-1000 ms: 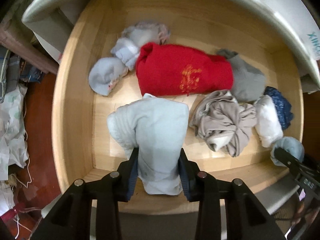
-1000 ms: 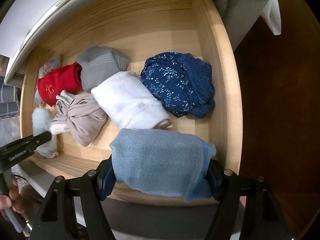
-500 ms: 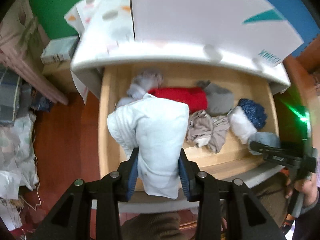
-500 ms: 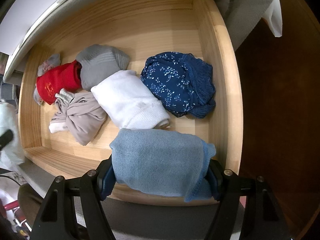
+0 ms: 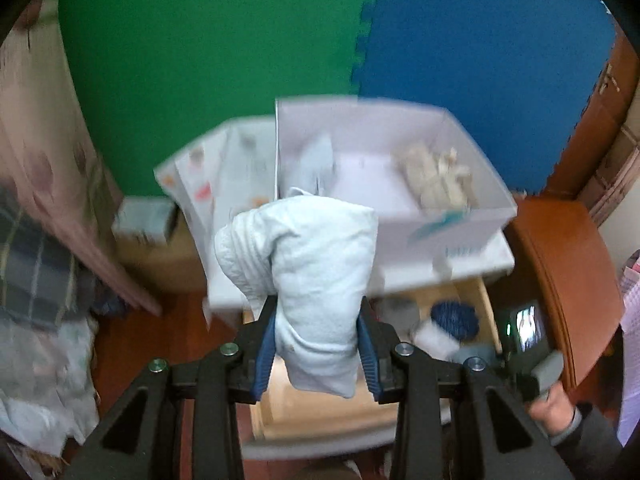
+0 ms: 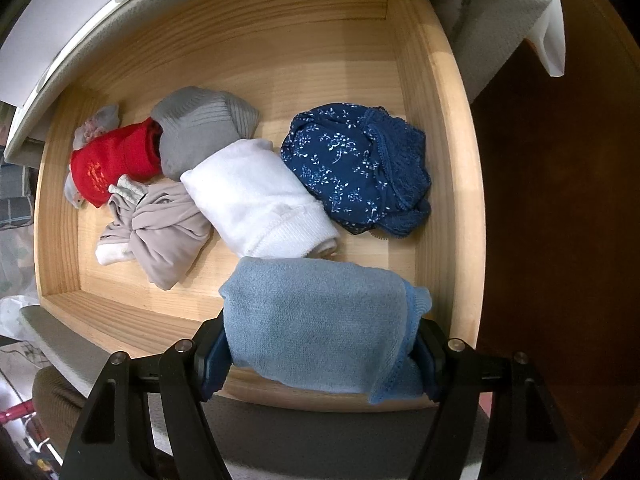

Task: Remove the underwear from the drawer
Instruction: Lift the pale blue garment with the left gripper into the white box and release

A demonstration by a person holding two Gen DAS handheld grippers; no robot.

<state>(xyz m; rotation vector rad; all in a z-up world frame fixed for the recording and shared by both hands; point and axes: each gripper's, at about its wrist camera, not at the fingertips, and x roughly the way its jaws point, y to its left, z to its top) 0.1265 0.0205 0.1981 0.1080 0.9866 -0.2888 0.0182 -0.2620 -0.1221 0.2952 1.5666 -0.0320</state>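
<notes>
The left gripper (image 5: 316,354) clamps a pale bundle (image 5: 308,280) above the drawer (image 5: 478,292); the right gripper (image 6: 320,354) grips a blue bundle (image 6: 320,320) at the drawer's front edge.

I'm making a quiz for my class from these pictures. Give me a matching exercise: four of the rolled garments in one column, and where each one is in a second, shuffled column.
Garments:
1. pale white bundle
2. light blue bundle
3. navy floral bundle
4. red bundle

Places:
A. lying by the drawer's right wall
B. clamped in the right claw, at the drawer's front edge
C. lying near the drawer's left wall
D. clamped in the left claw, raised in front of the white box

Pairs: 1-D, 2-B, 3-A, 4-C
</notes>
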